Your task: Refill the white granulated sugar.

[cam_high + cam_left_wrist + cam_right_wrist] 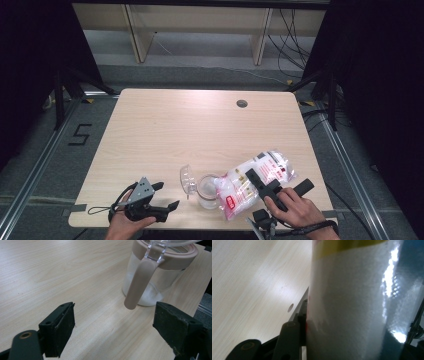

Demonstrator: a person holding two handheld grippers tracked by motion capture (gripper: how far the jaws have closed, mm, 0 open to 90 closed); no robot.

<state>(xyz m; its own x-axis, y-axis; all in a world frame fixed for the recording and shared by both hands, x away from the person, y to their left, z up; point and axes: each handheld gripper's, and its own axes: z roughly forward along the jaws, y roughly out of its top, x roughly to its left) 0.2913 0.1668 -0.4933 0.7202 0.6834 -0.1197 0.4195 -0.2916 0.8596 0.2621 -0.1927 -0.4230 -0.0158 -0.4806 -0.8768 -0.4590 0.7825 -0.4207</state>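
Jaws clamp bag (352, 305) (tilted), over jar (207, 192)

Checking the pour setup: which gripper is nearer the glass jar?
Right. The right gripper holds the bag tipped at the jar; the left gripper sits open, apart, beside it.

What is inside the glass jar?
The jar has a low layer of white powder at the bottom, seen through its clear wall. The bag of white powder is tipped over its mouth, so the top of the inside is covered in the high view.
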